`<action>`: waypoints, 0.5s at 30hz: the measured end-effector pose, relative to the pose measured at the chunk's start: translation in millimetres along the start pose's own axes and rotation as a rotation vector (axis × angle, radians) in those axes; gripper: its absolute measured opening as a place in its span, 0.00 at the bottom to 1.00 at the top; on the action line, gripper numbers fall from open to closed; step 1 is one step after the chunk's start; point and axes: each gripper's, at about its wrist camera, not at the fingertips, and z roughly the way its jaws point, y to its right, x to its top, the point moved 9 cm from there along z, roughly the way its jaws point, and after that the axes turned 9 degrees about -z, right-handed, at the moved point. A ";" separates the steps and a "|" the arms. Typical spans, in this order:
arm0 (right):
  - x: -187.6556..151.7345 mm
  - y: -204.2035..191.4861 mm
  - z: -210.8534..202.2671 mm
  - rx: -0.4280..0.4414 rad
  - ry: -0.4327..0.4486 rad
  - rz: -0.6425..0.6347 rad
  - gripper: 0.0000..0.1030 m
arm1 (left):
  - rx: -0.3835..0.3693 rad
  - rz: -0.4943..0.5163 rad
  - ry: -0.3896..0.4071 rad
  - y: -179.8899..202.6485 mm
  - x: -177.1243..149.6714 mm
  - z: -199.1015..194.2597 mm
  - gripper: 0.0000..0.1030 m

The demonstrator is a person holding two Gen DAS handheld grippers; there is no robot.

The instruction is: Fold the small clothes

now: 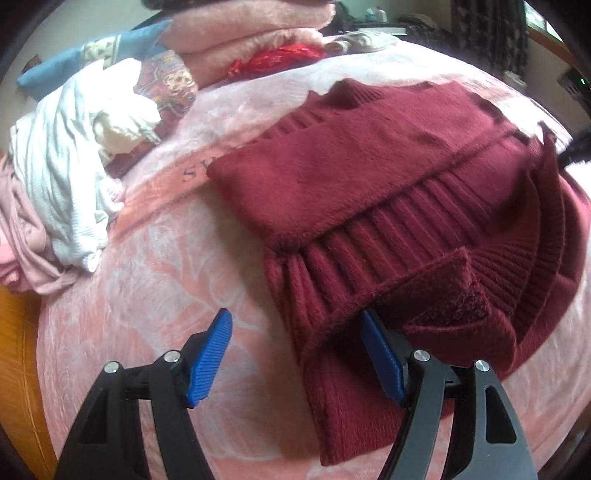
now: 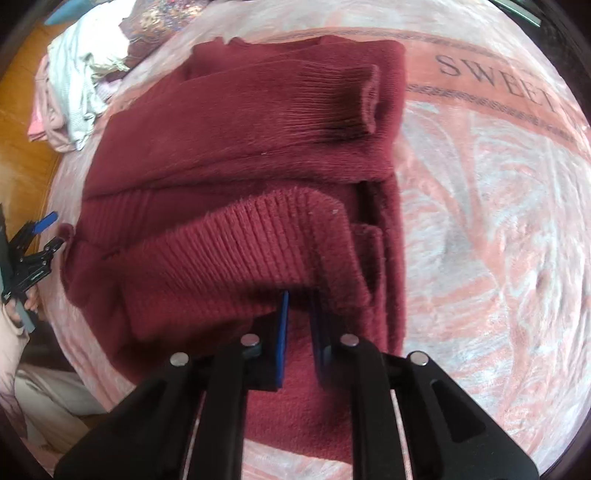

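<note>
A dark red knit sweater [image 1: 388, 184] lies partly folded on the pink blanket [image 1: 155, 266]; it also fills the right wrist view [image 2: 240, 155]. My left gripper [image 1: 295, 328] is open, its right blue pad [image 1: 380, 354] tucked under a lifted ribbed flap of the sweater, its left pad over bare blanket. My right gripper [image 2: 299, 306] is nearly shut on the sweater's ribbed hem [image 2: 258, 251], which is lifted and folded over its tips. The left gripper shows at the left edge of the right wrist view [image 2: 33, 251].
A heap of white and pink clothes [image 1: 62, 177] lies at the left of the blanket. Folded pink blankets [image 1: 236, 33], a blue cushion [image 1: 85, 55] and a red item [image 1: 277, 59] sit at the back. Orange floor [image 2: 22, 147] shows past the bed's edge.
</note>
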 end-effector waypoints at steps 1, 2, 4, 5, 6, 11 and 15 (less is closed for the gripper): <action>-0.1 2.2 -2.8 0.022 0.012 0.015 0.23 | 0.012 -0.036 -0.010 -7.5 1.6 3.3 0.71; -1.0 5.0 -6.9 0.036 0.025 0.027 0.35 | 0.027 -0.059 -0.015 -14.8 2.5 5.7 0.71; -2.9 7.5 -15.4 0.057 0.049 0.021 0.60 | 0.065 -0.081 -0.004 -28.2 4.6 6.0 0.70; -2.7 8.6 -19.7 0.054 0.063 0.009 0.62 | 0.068 -0.102 -0.002 -34.9 4.7 5.4 0.69; -2.1 8.3 -22.2 0.056 0.072 0.002 0.62 | 0.044 -0.125 -0.007 -39.3 4.3 4.6 0.69; -0.7 4.8 -18.8 0.087 0.059 -0.002 0.64 | -0.054 -0.130 -0.009 -38.3 7.2 3.5 0.71; -0.4 -5.1 -4.2 0.052 0.013 -0.049 0.66 | -0.076 -0.110 -0.050 -22.0 3.5 11.8 0.72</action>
